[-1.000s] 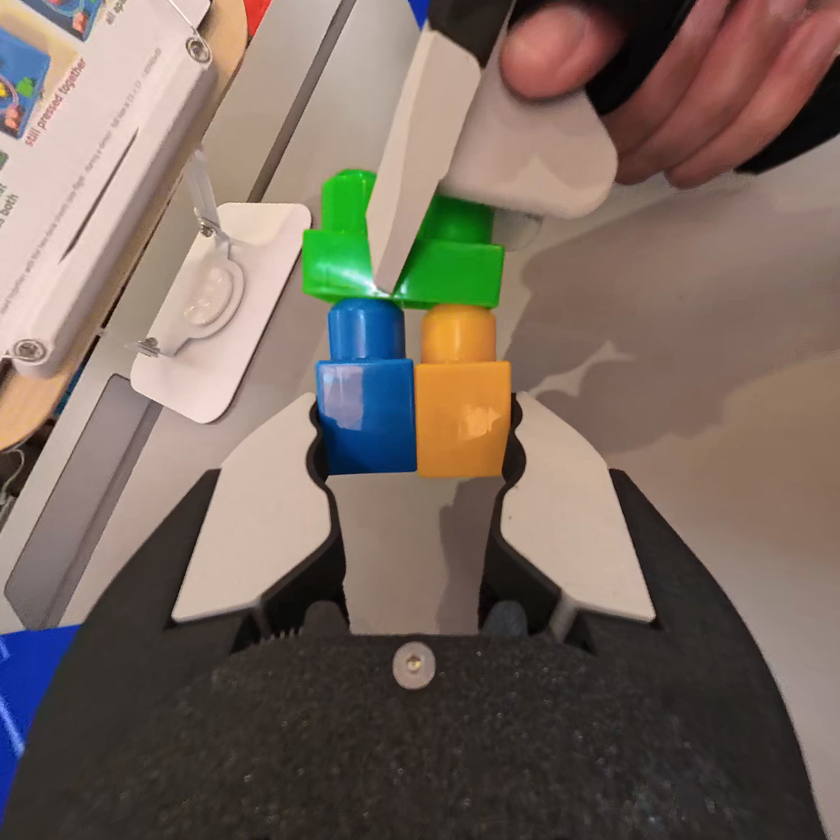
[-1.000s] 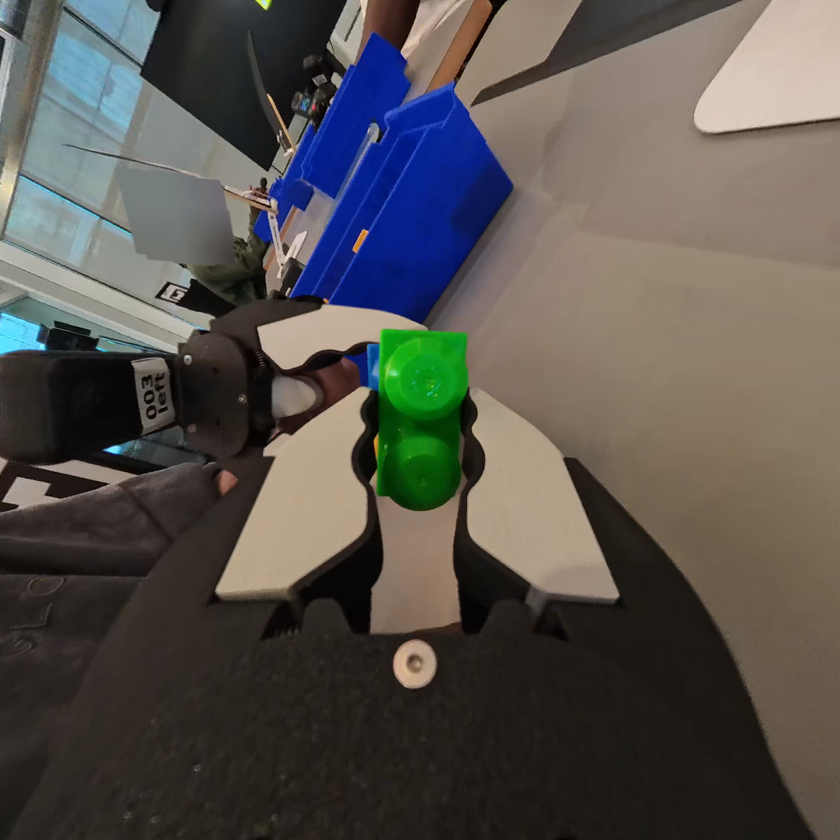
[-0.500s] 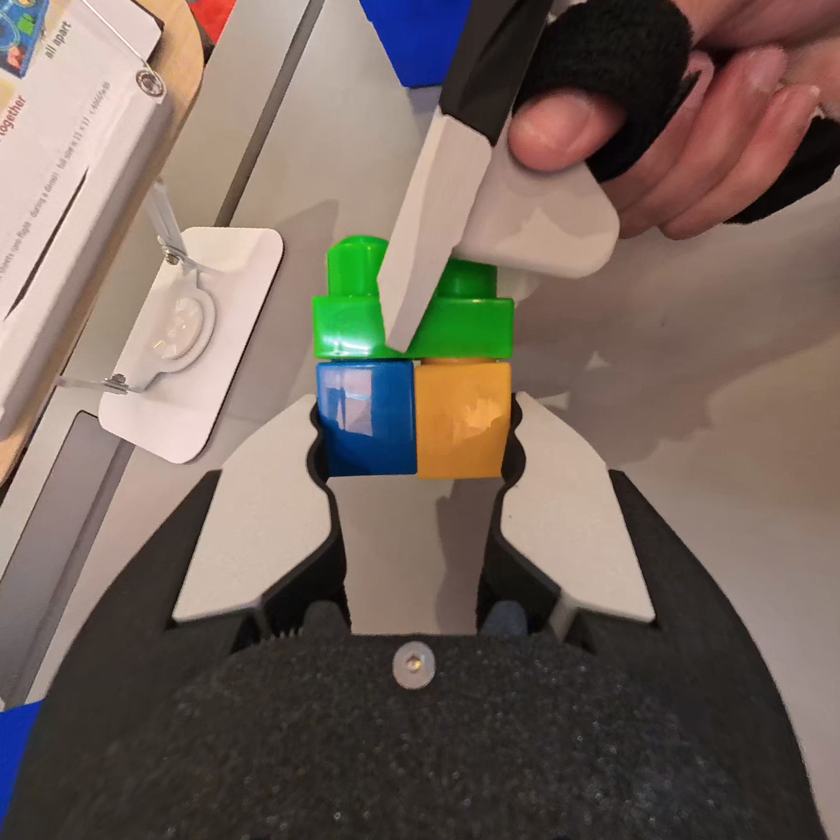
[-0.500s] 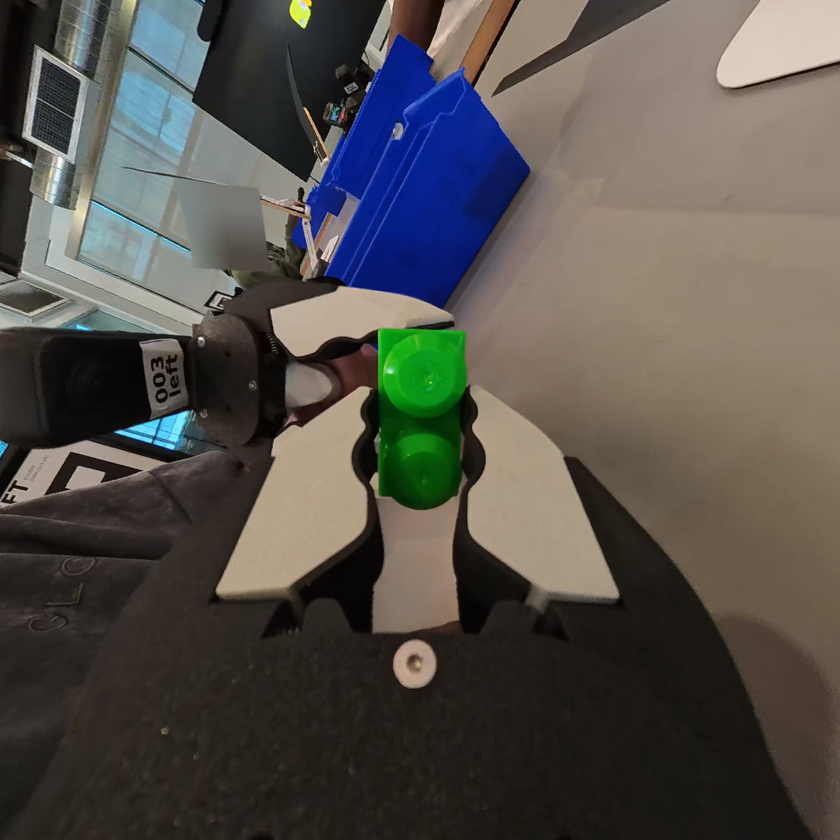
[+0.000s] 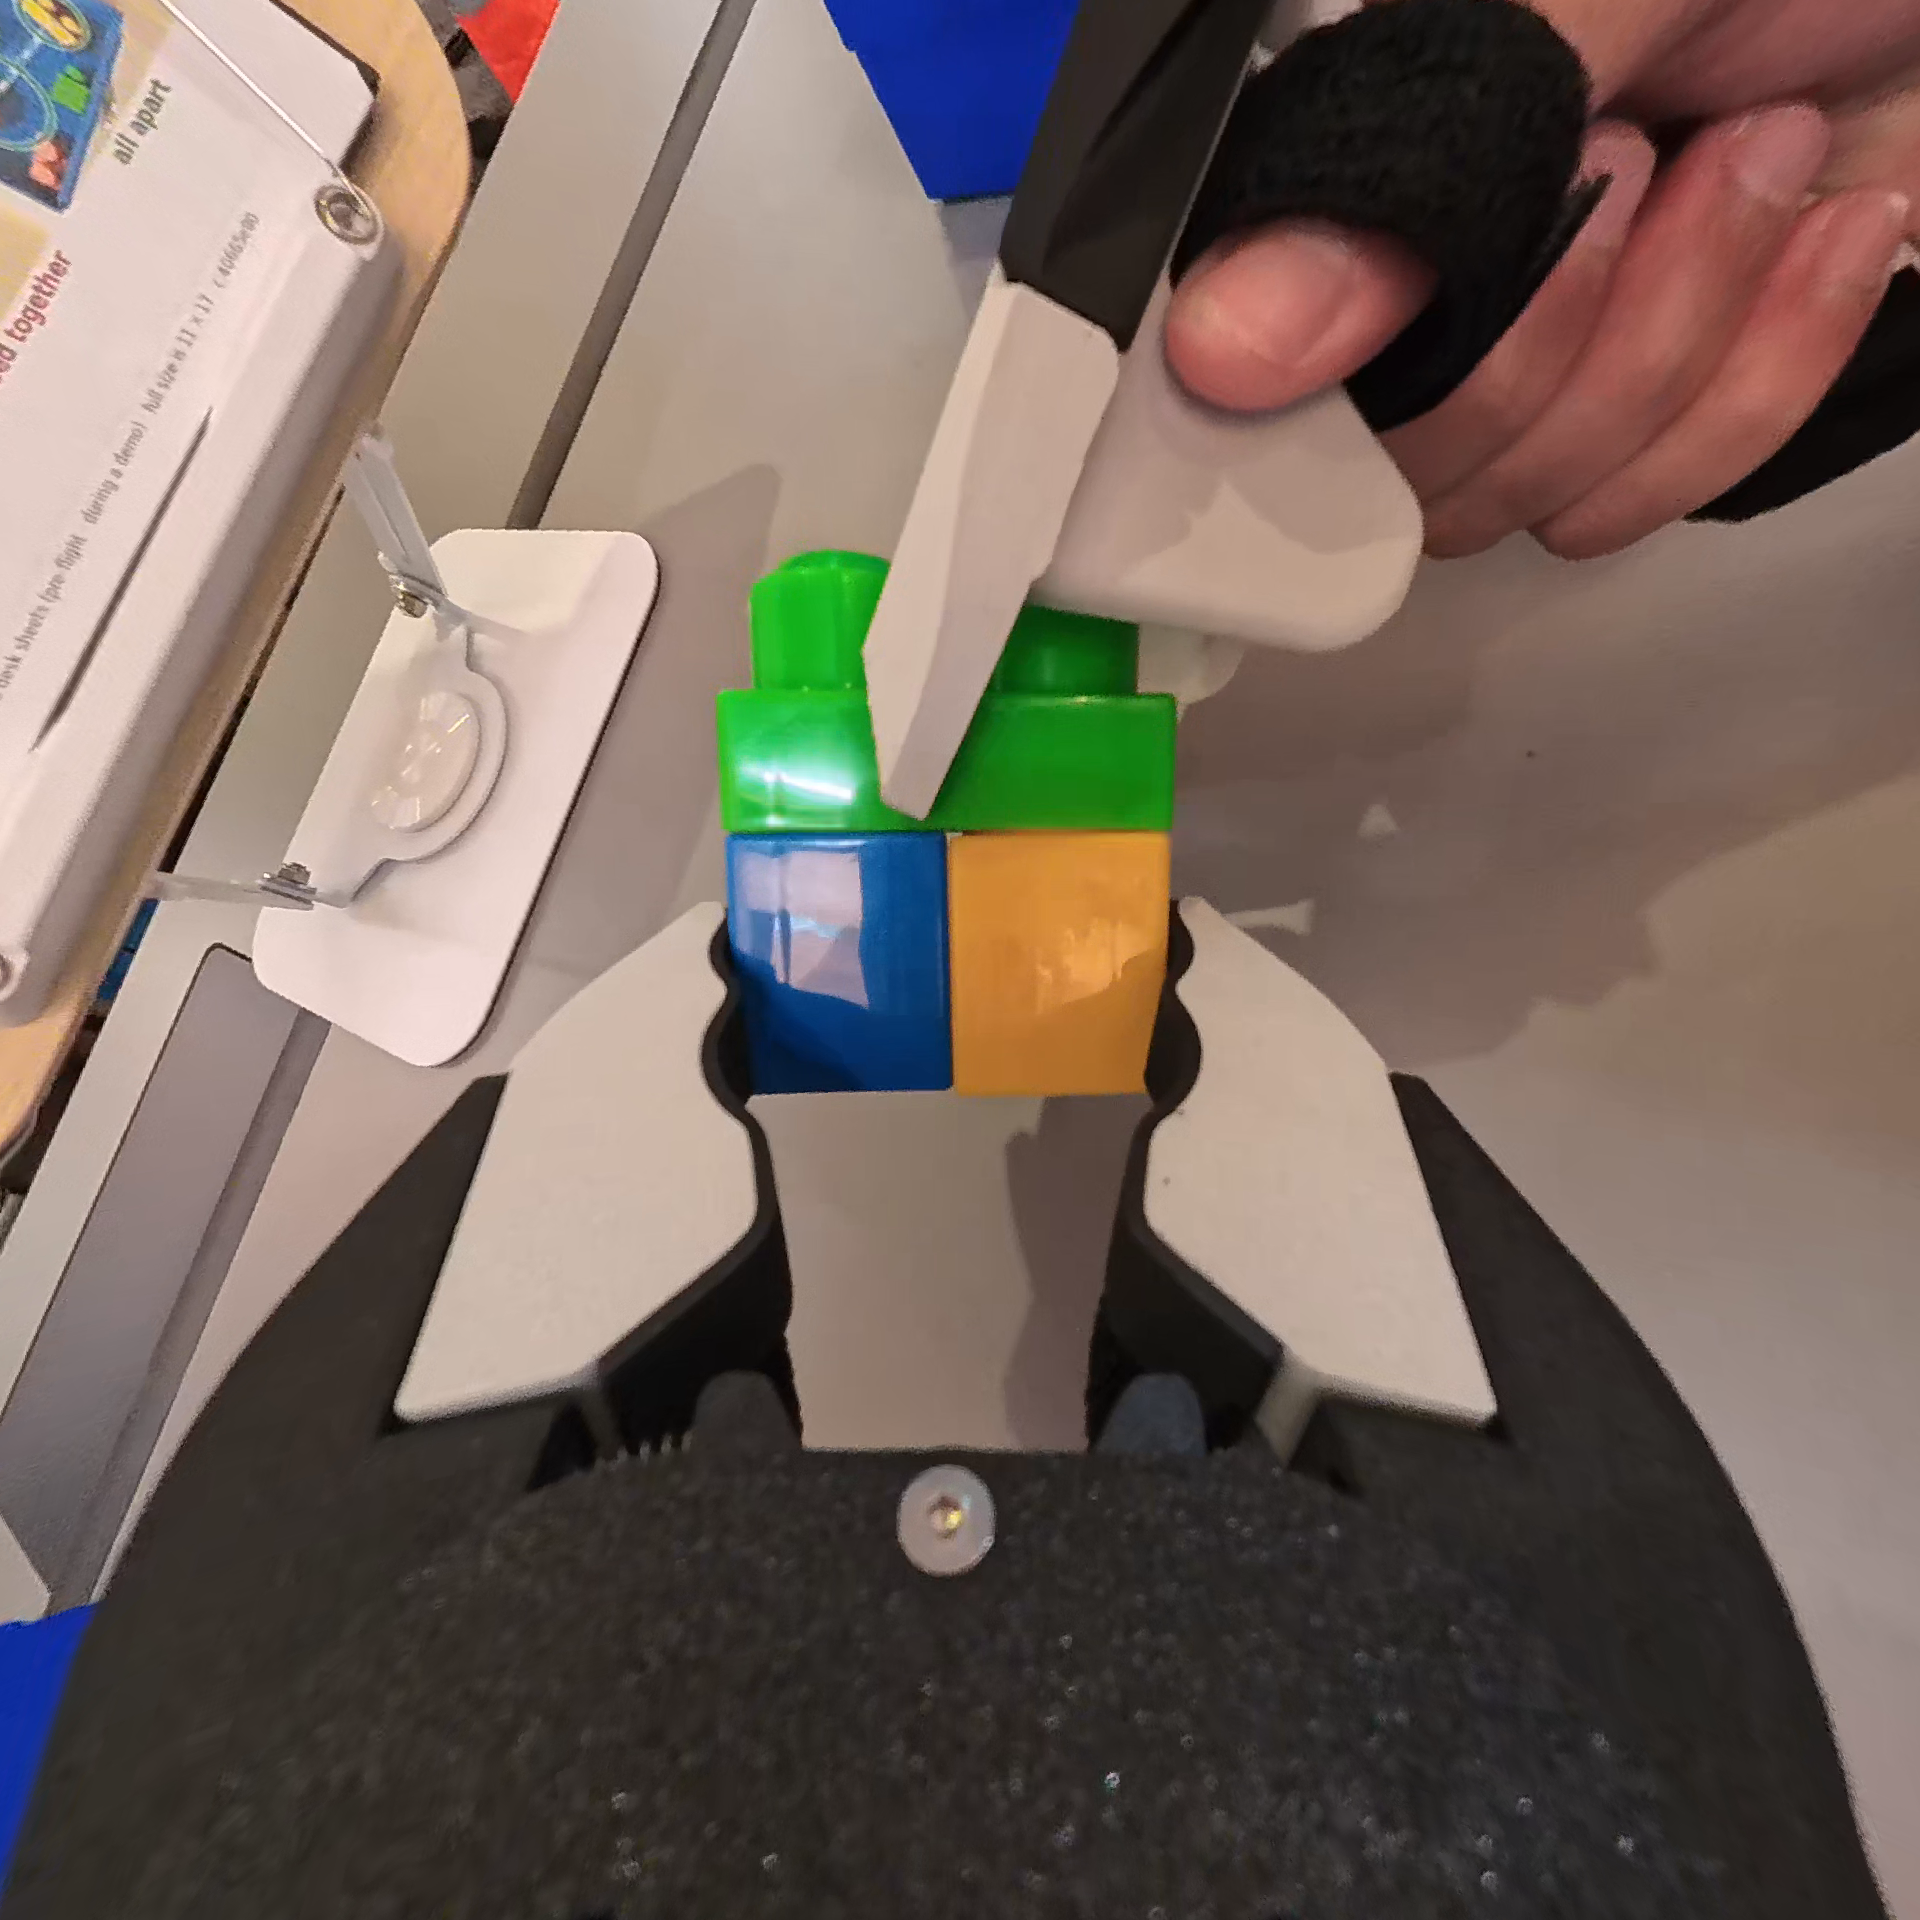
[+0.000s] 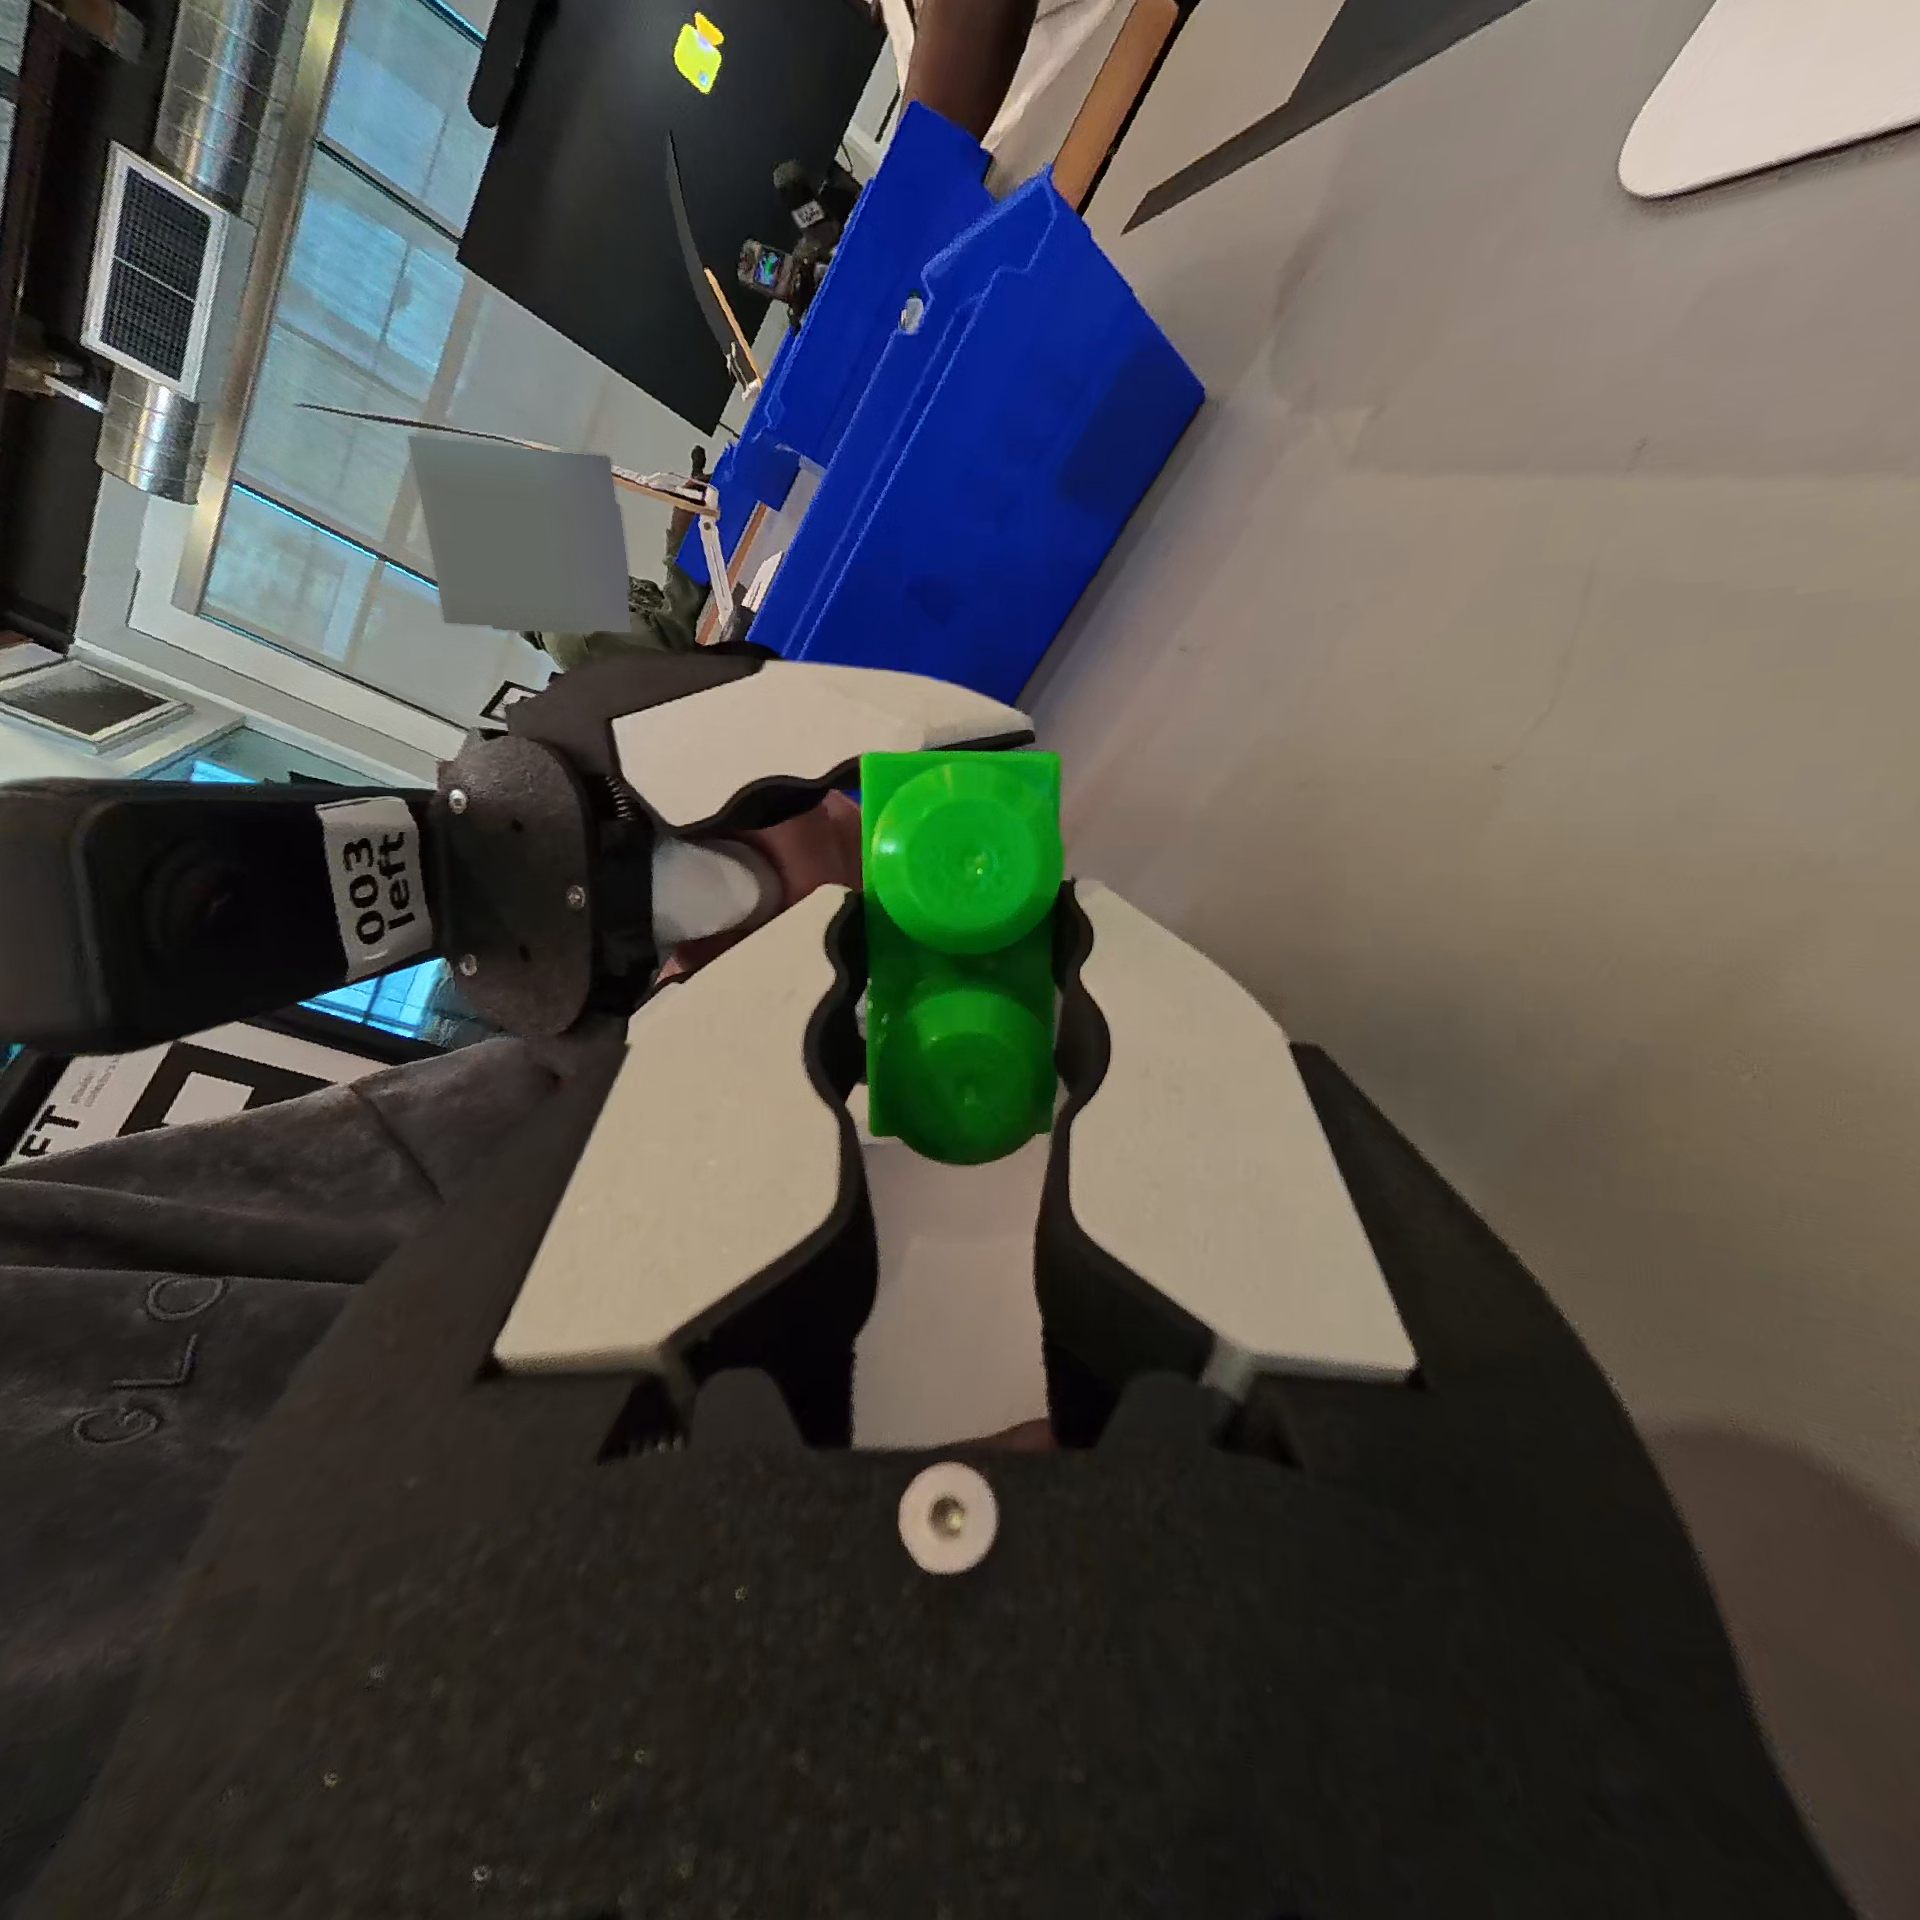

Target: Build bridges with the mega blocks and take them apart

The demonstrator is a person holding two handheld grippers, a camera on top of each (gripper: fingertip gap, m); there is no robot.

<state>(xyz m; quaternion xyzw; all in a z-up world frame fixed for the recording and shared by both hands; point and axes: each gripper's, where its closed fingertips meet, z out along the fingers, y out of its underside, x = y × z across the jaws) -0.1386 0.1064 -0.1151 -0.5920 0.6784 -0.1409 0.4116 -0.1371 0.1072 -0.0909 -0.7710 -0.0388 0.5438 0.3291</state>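
Observation:
My left gripper [image 5: 948, 982] is shut on a blue block [image 5: 836, 966] and a yellow block [image 5: 1055, 966] held side by side. A green two-stud block [image 5: 1049, 764] sits flush on top of both. My right gripper [image 6: 961, 997] is shut on the green block [image 6: 961, 935] across its width. In the left wrist view the right gripper's fingers [image 5: 956, 644] come down from the upper right, held by a hand [image 5: 1558, 270]. In the right wrist view the left gripper [image 6: 821, 790] shows behind the green block. The blue and yellow blocks are hidden there.
A white stand base [image 5: 457, 790] with a clip holds a printed card [image 5: 156, 436] at the left. Blue bins [image 6: 966, 447] stand on the grey table [image 6: 1507, 727] beyond the blocks. A white pad [image 6: 1787, 94] lies at the far corner. A grey sleeve [image 6: 208, 1247] is at the left. My two grippers' fingertips are within a few centimetres of each other.
The green block has come down onto the blue and yellow blocks; their studs, visible one second ago, are now covered and the blocks sit flush.

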